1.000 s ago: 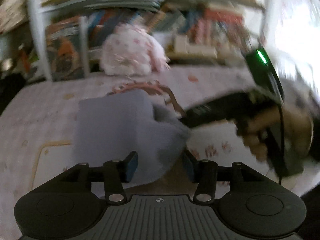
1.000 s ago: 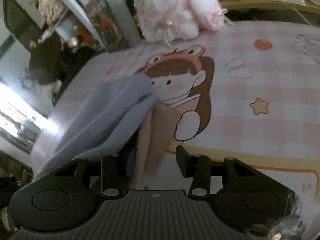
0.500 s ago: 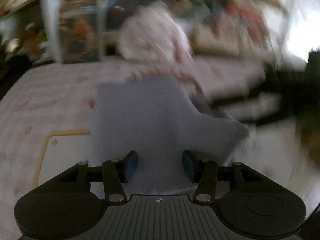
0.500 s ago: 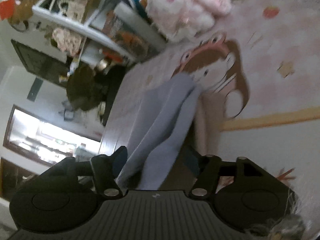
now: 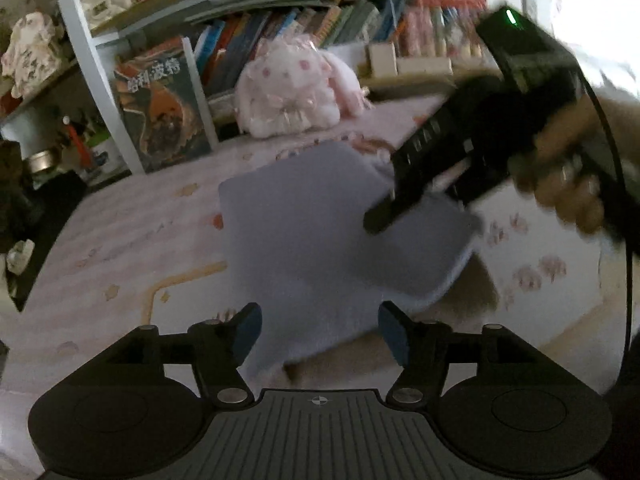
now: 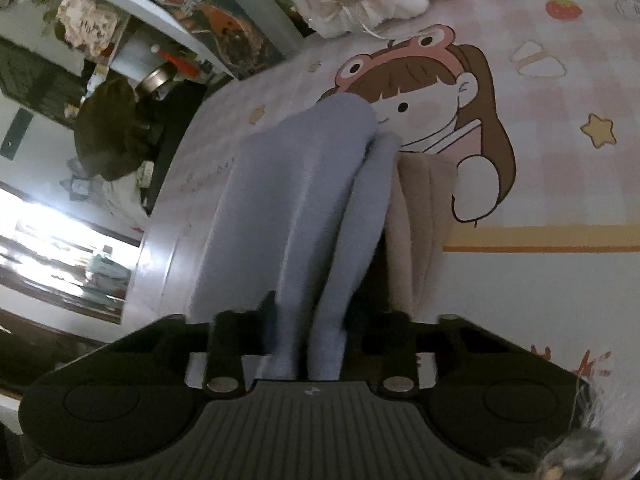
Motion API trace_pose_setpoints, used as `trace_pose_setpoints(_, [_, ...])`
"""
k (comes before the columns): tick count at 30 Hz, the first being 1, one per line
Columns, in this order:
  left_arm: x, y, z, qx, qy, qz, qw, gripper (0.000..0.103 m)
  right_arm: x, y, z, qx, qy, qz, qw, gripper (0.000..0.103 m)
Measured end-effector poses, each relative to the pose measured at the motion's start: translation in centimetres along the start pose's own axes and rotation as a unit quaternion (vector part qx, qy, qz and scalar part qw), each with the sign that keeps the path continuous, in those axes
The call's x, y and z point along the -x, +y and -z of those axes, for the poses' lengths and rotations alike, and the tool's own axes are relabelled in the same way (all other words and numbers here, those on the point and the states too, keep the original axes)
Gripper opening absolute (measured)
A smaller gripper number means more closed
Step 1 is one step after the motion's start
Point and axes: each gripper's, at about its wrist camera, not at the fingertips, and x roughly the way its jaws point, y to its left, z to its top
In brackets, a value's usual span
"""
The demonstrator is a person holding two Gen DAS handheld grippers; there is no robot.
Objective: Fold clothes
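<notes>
A blue-grey garment [image 5: 312, 232] lies folded on the pink cartoon bedsheet [image 5: 120, 240], with a tan garment [image 5: 480, 288] showing under its right edge. My left gripper [image 5: 320, 328] hovers over the near edge; its jaws are opening and the pads stand clear of the cloth. In the right wrist view a raised fold of the blue-grey garment [image 6: 296, 184] runs back between my right gripper's [image 6: 310, 316] fingers, whose jaws are closing onto it. The tan garment [image 6: 420, 216] lies just right of that fold. From the left wrist view the right gripper [image 5: 380, 216] reaches over the cloth's right side.
A pink plush rabbit [image 5: 296, 92] sits at the back of the bed before a crowded bookshelf [image 5: 320, 28]. A large book [image 5: 160, 112] leans against the shelf's white post. A person's hand [image 5: 568, 184] holds the right gripper. The bed's left edge drops to a dark floor.
The left jaws have spread wider and dropped closer to the cloth. The right jaws widened around the blue fold, then narrowed onto it. The right gripper has swung back over the garment.
</notes>
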Motion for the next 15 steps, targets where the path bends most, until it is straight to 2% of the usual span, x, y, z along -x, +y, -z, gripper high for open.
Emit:
trace_pose_setpoints(2, [-0.1,-0.4,0.6,-0.014,0.012,-0.011,0.9998,0.066,0.3,0.5,0.1,0.011,-0.005,-0.001,1.000,0.017])
trace_pose_setpoints(3, [-0.1,-0.5,0.8,-0.017,0.016,-0.020,0.9995,0.066,0.6,0.8,0.0,0.010,-0.009,-0.007,1.000,0.016])
trace_pose_setpoints(4, [0.0,-0.5,1.0,-0.017,0.019,-0.029,0.9993,0.066,1.0,1.0,-0.1,-0.006,-0.009,-0.027,1.000,0.016])
trace_pose_setpoints(7, [0.5,0.0,1.0,-0.006,0.014,-0.035,0.9993,0.066,3.5,2.0,-0.1,-0.053,-0.015,-0.128,0.990,0.016])
trace_pose_setpoints(9, [0.8,0.4,0.9,0.002,0.010,-0.034,0.9994,0.066,4.7,2.4,0.6,-0.036,-0.021,-0.135,0.990,0.016])
trace_pose_setpoints(10, [1.0,0.6,1.0,0.004,0.010,-0.029,0.9995,0.066,4.8,2.2,0.9,-0.026,-0.019,-0.126,0.992,0.016])
trace_pose_setpoints(14, [1.5,1.5,0.9,0.017,0.008,-0.013,0.9997,0.066,1.4,-1.6,2.5,-0.017,0.023,-0.009,1.000,0.017])
trace_pose_setpoints(15, [1.8,1.7,0.6,0.022,0.000,-0.013,0.9997,0.066,1.2,-2.0,2.6,-0.020,0.023,-0.009,0.999,0.017])
